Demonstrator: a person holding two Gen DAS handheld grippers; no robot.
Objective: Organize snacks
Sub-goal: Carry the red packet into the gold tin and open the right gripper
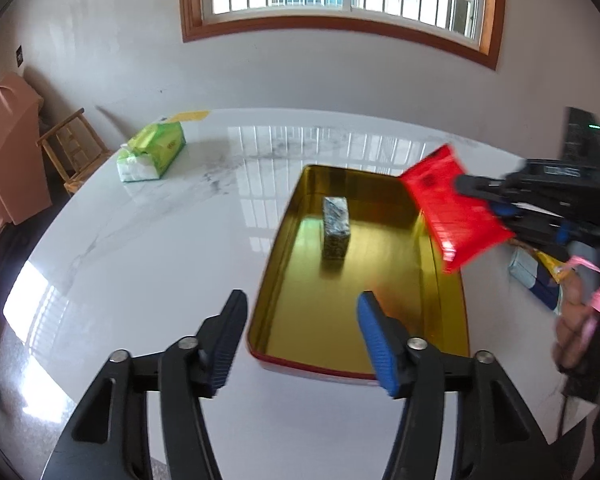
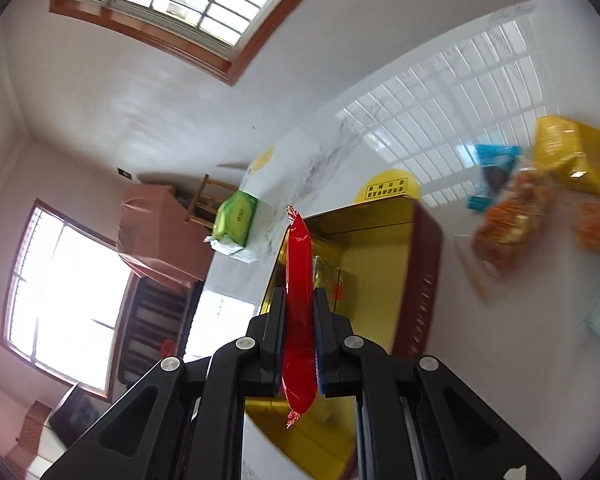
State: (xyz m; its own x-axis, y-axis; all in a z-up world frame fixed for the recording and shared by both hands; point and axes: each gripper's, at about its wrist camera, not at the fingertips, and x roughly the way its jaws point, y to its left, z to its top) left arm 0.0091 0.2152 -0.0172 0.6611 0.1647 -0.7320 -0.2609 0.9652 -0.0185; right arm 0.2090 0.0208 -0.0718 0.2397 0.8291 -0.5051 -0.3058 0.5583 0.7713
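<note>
The left wrist view looks steeply down from close above the bench (image 1: 140, 240); the right wrist view sits rolled and nearer. Both share the gold tin (image 1: 284, 264) (image 2: 380, 256) at centre frame.

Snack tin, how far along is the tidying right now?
Done: one dark wrapped snack lies in the gold tin. In hand: the right tongs are shut on a red packet over the tin. The left tongs are open and empty. Left: the blue packet, orange snacks and yellow bag on the table.

Black claws (image 1: 300, 344) with blue ribbed pads, silver screws.
</note>
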